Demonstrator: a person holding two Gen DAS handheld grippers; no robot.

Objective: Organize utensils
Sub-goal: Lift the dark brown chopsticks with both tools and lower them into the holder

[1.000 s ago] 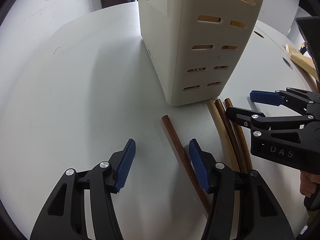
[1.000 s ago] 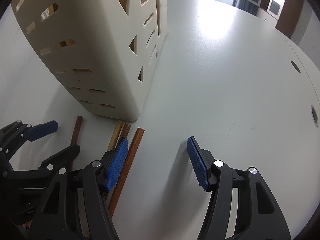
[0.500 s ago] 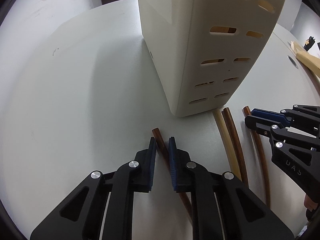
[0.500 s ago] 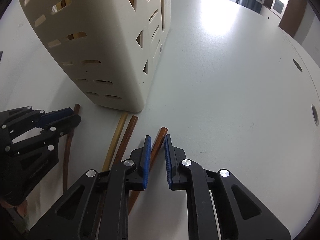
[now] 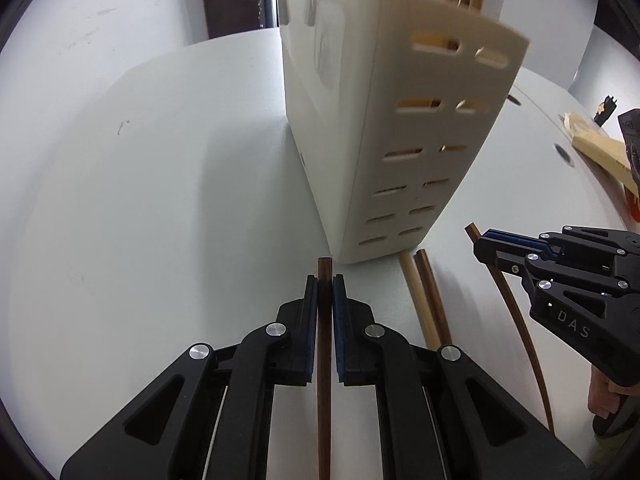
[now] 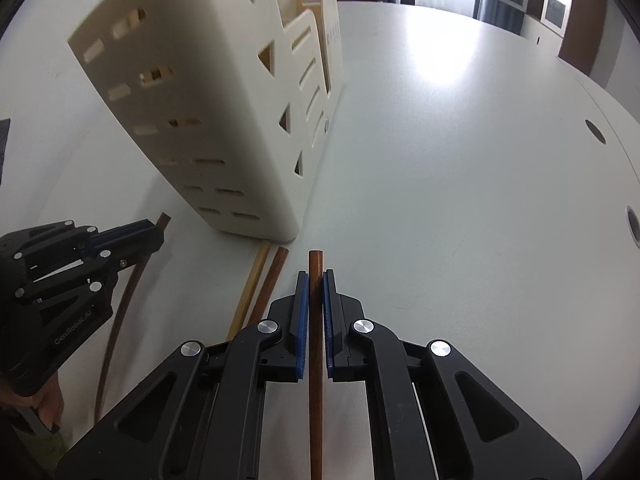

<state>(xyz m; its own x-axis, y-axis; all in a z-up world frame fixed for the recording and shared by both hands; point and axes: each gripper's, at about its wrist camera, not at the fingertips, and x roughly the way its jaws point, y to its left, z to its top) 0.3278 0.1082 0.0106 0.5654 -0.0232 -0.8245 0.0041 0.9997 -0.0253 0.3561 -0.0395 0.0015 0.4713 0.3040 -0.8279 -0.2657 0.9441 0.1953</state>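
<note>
Both grippers were clamped on a chopstick each: the left gripper [image 5: 324, 292] pinched a dark brown chopstick [image 5: 324, 380], the right gripper [image 6: 315, 286] a reddish one [image 6: 315, 392]. Tips poked just past the jaws toward the cream holder [image 5: 380, 152], probably for dropping in. Two more chopsticks [image 5: 424, 300] lay between them.

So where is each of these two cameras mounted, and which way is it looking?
Left wrist: rides on the left gripper, looking down its fingers at a dark chopstick and the cream holder.
Right wrist: rides on the right gripper, gripping a brown chopstick.
Shared: holder, table, and each other's gripper.
</note>
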